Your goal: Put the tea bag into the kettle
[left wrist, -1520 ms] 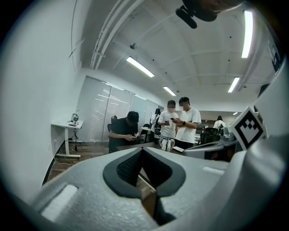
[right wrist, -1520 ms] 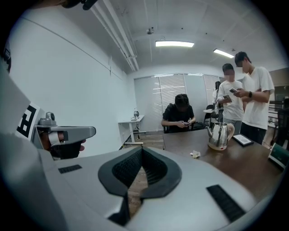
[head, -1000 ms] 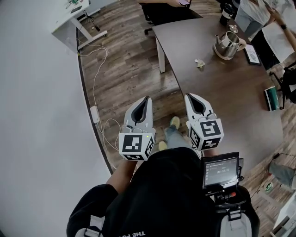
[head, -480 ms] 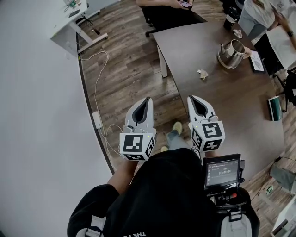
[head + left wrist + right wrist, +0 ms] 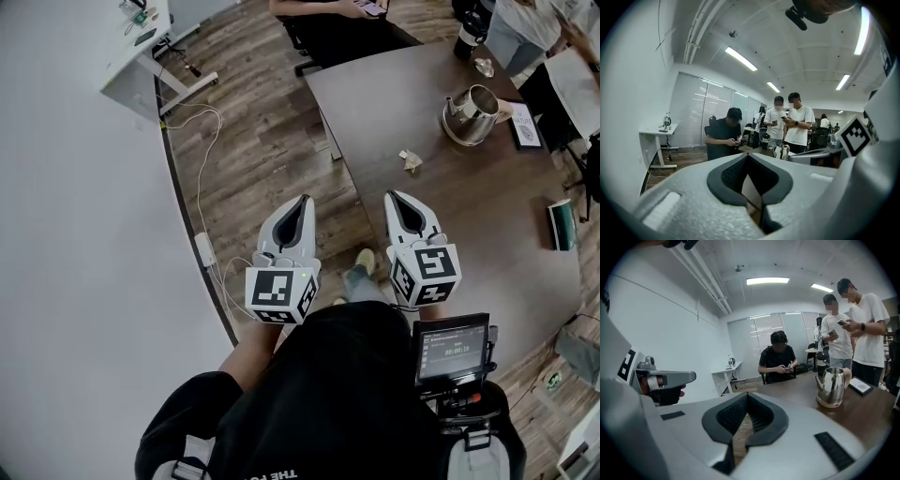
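A dark brown table (image 5: 450, 225) stands on a wood plank floor (image 5: 253, 150) in an office with a white wall (image 5: 75, 234) at the left and a small white desk (image 5: 131, 56) in the far corner. The tea bag (image 5: 410, 161) lies on the bare tabletop, near the steel kettle (image 5: 472, 105) but apart from it. A flat dark frame (image 5: 525, 127) lies just beside the kettle, and a teal thing (image 5: 560, 225) sits at the right edge. A seated person (image 5: 337, 14) is at the table's far end. A white cable (image 5: 199, 178) trails across the floor. The left gripper (image 5: 302, 199) and right gripper (image 5: 392, 195) hang over the floor by the table's near edge, well short of the tea bag, each with jaws closed together and nothing between them.
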The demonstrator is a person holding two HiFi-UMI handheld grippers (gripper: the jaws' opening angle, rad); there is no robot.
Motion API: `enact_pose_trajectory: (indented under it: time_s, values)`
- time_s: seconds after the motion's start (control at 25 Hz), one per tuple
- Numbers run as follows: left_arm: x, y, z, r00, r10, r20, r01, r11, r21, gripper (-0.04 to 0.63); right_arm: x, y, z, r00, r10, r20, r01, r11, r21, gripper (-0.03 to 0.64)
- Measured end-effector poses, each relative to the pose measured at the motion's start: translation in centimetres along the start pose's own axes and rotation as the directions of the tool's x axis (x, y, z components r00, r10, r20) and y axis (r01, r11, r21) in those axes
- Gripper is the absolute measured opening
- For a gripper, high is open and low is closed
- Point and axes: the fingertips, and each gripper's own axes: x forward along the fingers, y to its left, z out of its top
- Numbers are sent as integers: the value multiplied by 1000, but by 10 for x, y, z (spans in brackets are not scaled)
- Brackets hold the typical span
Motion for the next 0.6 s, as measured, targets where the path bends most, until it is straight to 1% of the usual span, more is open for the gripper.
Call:
enact_pose_trajectory:
  time_s: [0.24,0.44,0.6]
  values:
    - [29,-21,3,999,-45,-14,45,999,26,2,1,-20,2,997,64,30,-66,994,83,5]
    - [48,-32,4,997,-64,-45,66,996,56,2,6,-32,0,996,84,32,-87,992,96,5]
    - [69,-38,-1,995,-74,-70,79,995,64,2,17,-45,-13,995,100,8,-100,989,106,5]
